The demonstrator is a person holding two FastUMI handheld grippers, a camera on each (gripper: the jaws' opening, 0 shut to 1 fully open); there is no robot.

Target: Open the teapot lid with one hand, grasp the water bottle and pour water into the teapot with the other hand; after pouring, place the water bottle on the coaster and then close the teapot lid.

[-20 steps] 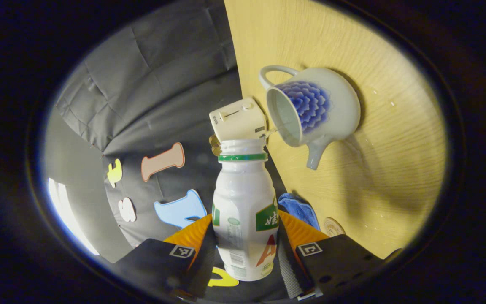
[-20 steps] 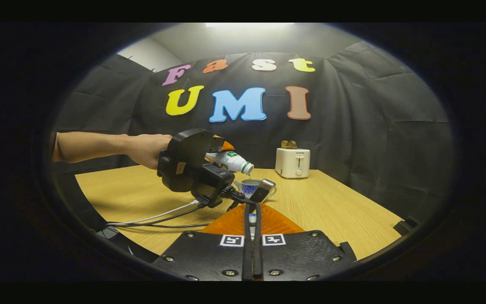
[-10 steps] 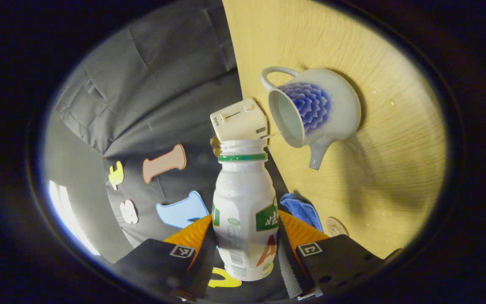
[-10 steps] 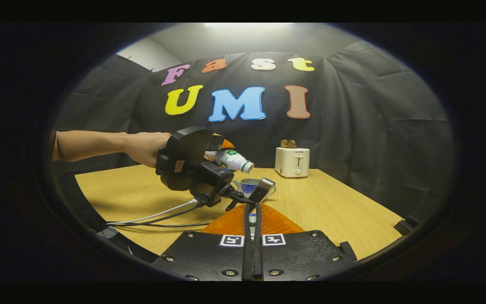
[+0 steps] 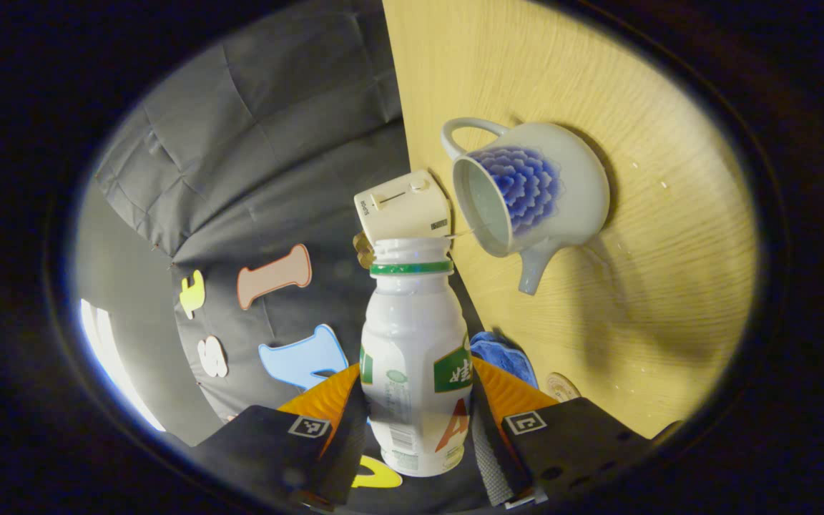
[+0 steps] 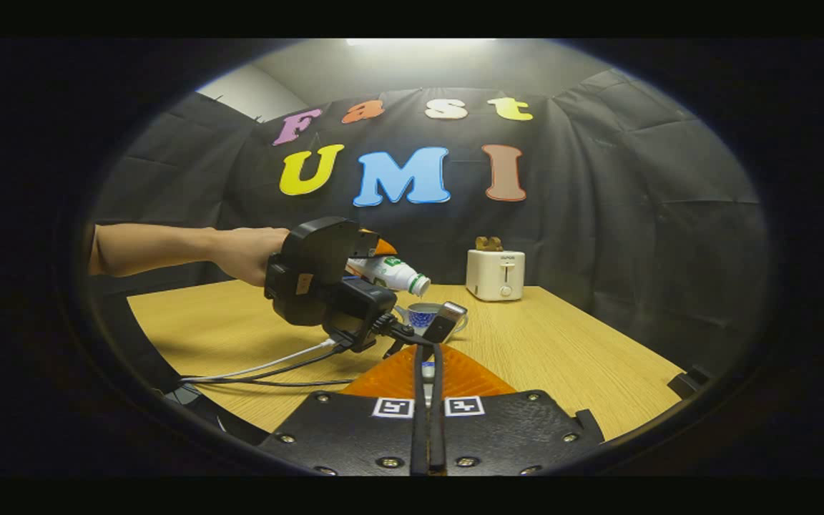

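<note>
A: Left tool [image 5: 415,390]?
B: It is clamping the water bottle [image 5: 412,343] by the body, one finger on each side. The bottle is tipping mouth-first toward the teapot [image 5: 562,186], which is standing open on the surface [image 5: 669,286]. A thin stream [image 5: 463,232] is running from the bottle's mouth over the pot's rim.

A: Right tool [image 6: 428,357]?
B: Its fingers are closing almost together. A pale bit [image 6: 427,369] is sitting between them. It may be the teapot lid, but it's too small to tell.

A: Step?
B: I'm judging it as pouring. To do it well, the person should be holding the mouth right over the opening, tilting slowly so the stream is landing inside, and gripping firmly, since the bottle looks smooth. Specks near the pot could be spilled drops.

A: Where is the bottle going afterwards?
B: The coaster [image 5: 562,386] is lying bare near the surface's edge, just beside a blue cloth [image 5: 505,354].

A: Surface and room?
B: The surface is pale wood grain. A toaster [image 5: 401,207] is standing at the far edge. In the right gripper view, cables [image 6: 262,368] are trailing from the left tool and a hand [image 6: 244,254] is holding it. Black cloth wall [image 6: 598,214] is hanging behind, with a light glowing overhead.
</note>
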